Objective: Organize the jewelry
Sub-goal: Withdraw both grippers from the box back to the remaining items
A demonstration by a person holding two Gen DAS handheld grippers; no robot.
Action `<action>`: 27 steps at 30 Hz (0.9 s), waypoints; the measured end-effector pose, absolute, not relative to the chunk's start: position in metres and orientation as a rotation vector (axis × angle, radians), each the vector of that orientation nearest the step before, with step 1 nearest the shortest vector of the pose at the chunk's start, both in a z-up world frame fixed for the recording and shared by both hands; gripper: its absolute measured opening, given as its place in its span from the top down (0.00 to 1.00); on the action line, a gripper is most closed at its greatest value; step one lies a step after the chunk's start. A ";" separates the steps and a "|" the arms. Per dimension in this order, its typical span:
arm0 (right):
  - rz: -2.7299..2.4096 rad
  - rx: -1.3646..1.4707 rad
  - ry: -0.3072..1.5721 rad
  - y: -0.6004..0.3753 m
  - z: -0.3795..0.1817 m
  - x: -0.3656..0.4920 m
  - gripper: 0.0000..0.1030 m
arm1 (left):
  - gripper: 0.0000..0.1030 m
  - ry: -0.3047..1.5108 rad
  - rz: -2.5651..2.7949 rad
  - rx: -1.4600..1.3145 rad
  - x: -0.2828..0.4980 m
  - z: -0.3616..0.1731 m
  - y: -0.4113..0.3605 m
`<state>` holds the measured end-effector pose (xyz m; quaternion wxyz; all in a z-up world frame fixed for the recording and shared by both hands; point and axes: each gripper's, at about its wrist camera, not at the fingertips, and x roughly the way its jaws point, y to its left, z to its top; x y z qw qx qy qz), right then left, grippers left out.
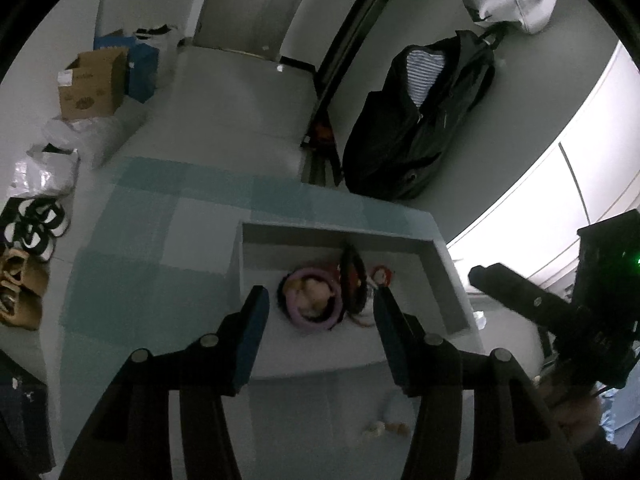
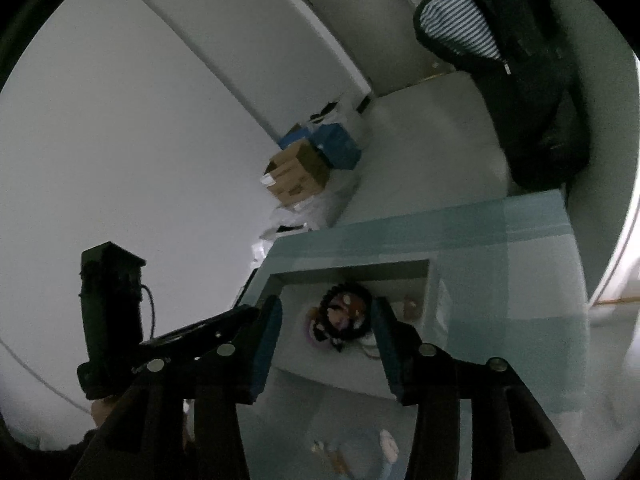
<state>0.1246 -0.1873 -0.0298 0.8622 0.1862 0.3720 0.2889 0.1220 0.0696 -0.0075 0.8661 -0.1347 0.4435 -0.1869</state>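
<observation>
A white open box (image 1: 440, 264) sits on a table with a pale blue checked cloth (image 1: 160, 248). Inside lie a pink ring-shaped bracelet (image 1: 314, 300), a dark beaded bracelet (image 1: 352, 284) and a small red piece (image 1: 382, 274). My left gripper (image 1: 320, 300) is open and empty, hovering above the box with the pile between its fingers. My right gripper (image 2: 326, 308) is open and empty above the same box (image 2: 352, 270); the dark beaded bracelet (image 2: 346, 314) lies between its fingers. A few small pale pieces (image 1: 386, 428) lie on the cloth in front of the box.
Cardboard and blue boxes (image 1: 96, 80) and plastic bags stand on the floor at the left. Shoes (image 1: 28, 260) line the left edge. A dark jacket (image 1: 420, 120) hangs beyond the table. The right gripper's body (image 1: 580, 304) shows at the right.
</observation>
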 end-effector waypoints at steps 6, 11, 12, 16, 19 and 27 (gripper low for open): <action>0.589 0.380 0.767 -0.191 -0.028 0.105 0.51 | 0.53 0.915 -0.386 -0.263 0.097 -0.003 0.068; 0.592 0.335 0.757 -0.190 -0.026 0.087 0.50 | 0.53 0.919 -0.377 -0.244 0.080 -0.003 0.063; 0.589 0.325 0.755 -0.190 -0.027 0.083 0.48 | 0.53 0.918 -0.370 -0.233 0.078 -0.003 0.061; 0.574 0.302 0.766 -0.189 -0.032 0.069 0.45 | 0.53 0.918 -0.352 -0.206 0.070 -0.005 0.057; 0.559 0.288 0.775 -0.190 -0.036 0.062 0.40 | 0.52 0.930 -0.336 -0.204 0.066 -0.010 0.054; 0.501 0.282 0.809 -0.199 -0.047 0.043 0.28 | 0.51 0.974 -0.368 -0.117 0.053 -0.028 0.036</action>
